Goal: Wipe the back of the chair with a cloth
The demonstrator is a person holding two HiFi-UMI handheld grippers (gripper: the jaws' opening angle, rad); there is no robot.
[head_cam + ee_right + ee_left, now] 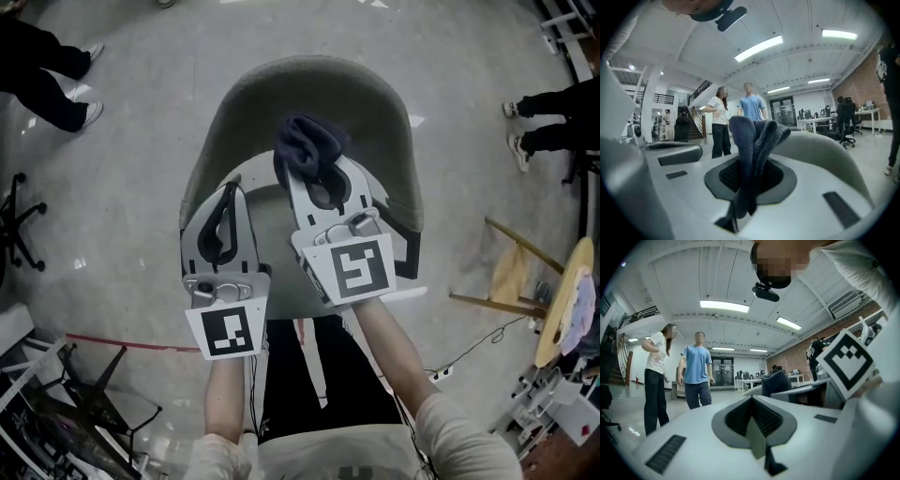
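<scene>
Seen from above in the head view, a grey-green shell chair (246, 98) stands right in front of me, its curved back on the far side. My right gripper (315, 167) is shut on a dark blue cloth (309, 142), which bunches up above the fingertips just inside the chair back. In the right gripper view the cloth (752, 140) stands up between the jaws of that gripper (747, 174), with the chair back (825, 154) curving behind it. My left gripper (231, 186) hovers over the seat's left side, shut and holding nothing (751, 401).
Two people (696, 371) stand on the far side of the chair, and their legs (47, 66) show at the upper left. Another person's feet (553, 117) are at the right. A wooden stand (511, 272) lies right; an office chair base (19, 225) and clutter are left.
</scene>
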